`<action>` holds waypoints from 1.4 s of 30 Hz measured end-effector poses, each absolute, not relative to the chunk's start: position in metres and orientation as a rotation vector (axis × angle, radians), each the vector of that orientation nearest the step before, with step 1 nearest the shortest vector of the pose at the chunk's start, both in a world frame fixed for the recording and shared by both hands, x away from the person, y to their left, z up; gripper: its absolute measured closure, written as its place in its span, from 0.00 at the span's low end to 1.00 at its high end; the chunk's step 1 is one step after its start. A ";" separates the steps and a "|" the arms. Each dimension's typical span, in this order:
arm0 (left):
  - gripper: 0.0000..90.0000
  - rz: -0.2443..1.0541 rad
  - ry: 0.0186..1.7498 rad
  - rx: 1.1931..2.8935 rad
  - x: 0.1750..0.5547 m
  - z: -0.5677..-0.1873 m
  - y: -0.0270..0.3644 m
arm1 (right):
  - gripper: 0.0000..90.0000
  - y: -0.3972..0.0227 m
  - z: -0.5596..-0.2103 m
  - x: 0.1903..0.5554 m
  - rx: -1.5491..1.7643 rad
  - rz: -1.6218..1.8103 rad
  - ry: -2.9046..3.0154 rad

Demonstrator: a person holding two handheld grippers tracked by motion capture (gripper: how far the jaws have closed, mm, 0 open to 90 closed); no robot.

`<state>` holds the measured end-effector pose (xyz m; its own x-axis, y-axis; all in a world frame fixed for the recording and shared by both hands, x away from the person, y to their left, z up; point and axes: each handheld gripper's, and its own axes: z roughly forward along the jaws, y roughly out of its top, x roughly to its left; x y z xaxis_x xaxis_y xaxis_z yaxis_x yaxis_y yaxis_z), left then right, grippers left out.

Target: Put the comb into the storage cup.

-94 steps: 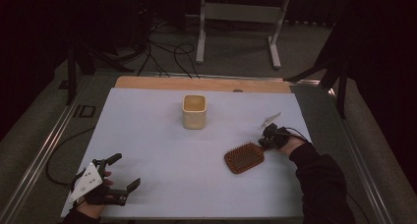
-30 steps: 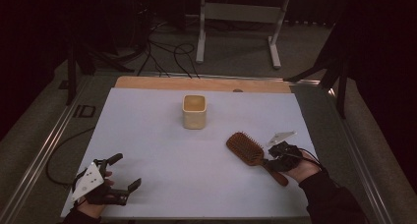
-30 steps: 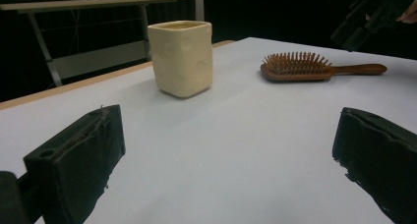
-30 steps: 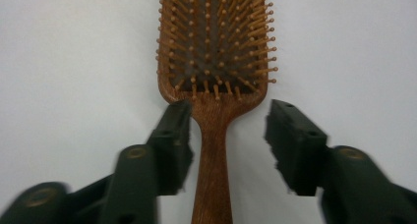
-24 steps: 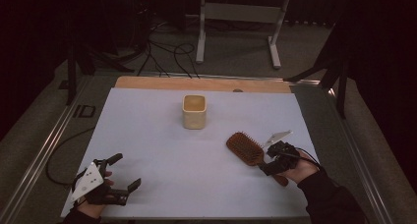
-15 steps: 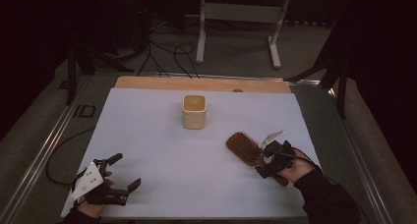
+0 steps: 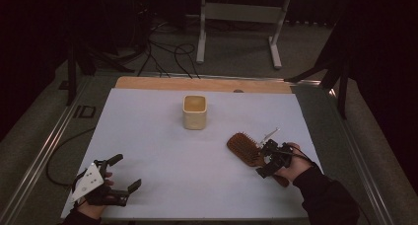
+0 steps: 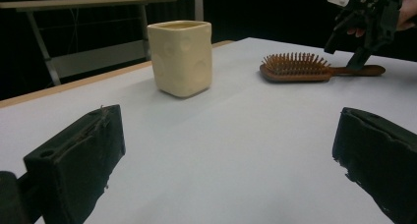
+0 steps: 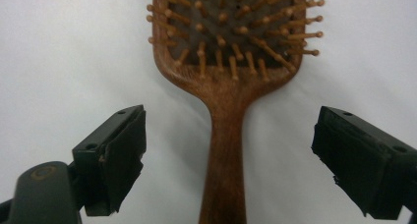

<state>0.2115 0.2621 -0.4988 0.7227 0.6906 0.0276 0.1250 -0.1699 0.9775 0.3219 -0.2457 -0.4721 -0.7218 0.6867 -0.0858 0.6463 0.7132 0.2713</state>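
A brown wooden hairbrush point(image 7: 242, 147) lies bristles up on the white table point(image 7: 148, 136), right of centre, its handle pointing toward the near right. My right gripper point(image 7: 266, 161) stands open astride the handle. In the right gripper view the hairbrush point(image 9: 231, 86) handle runs up between the two black pads point(image 9: 120, 155), which stand clear of it on both sides; the jaws have just been opening wide, then eased in slightly. My left gripper point(image 7: 127, 171) rests open and empty at the near left corner. A cream square cup point(image 7: 194, 111) stands upright at mid table.
In the left gripper view the cup point(image 8: 181, 57) is ahead and the hairbrush point(image 8: 295, 69) lies to its right, with the right gripper point(image 8: 344, 54) above its handle. A wooden strip point(image 7: 202, 84) borders the table's far edge. Cables and a metal stand lie on the floor beyond.
The hairbrush was turned so its handle points to the near right and set down. The right gripper let go, opened and slid along the handle toward the brush head. The left gripper stayed still.
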 end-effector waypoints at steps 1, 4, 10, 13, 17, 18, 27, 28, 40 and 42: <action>0.00 0.569 0.657 1.695 0.212 -0.499 0.262 | 0.13 -0.245 -0.473 0.322 1.083 0.346 2.745; 0.00 0.568 0.658 1.694 0.212 -0.499 0.262 | 0.15 -0.245 -0.476 0.325 1.112 0.335 2.756; 0.00 0.568 0.656 1.695 0.212 -0.499 0.262 | 0.25 -0.244 -0.480 0.328 1.129 0.300 2.778; 0.00 0.567 0.657 1.694 0.212 -0.499 0.262 | 0.28 -0.242 -0.482 0.329 1.135 0.291 2.787; 0.00 0.568 0.656 1.694 0.211 -0.499 0.262 | 0.39 -0.241 -0.486 0.332 1.147 0.248 2.788; 0.00 0.569 0.656 1.694 0.211 -0.499 0.262 | 0.40 -0.240 -0.486 0.332 1.143 0.239 2.784; 0.00 0.566 0.656 1.693 0.212 -0.499 0.262 | 0.64 -0.238 -0.488 0.339 1.136 0.182 2.820; 0.00 0.566 0.657 1.693 0.212 -0.499 0.262 | 0.66 -0.238 -0.488 0.340 1.144 0.174 2.825; 0.00 0.562 0.657 1.693 0.212 -0.499 0.262 | 0.67 -0.235 -0.488 0.345 1.231 0.100 2.827; 0.00 0.560 0.658 1.692 0.212 -0.499 0.262 | 0.69 -0.235 -0.488 0.344 1.184 0.124 2.851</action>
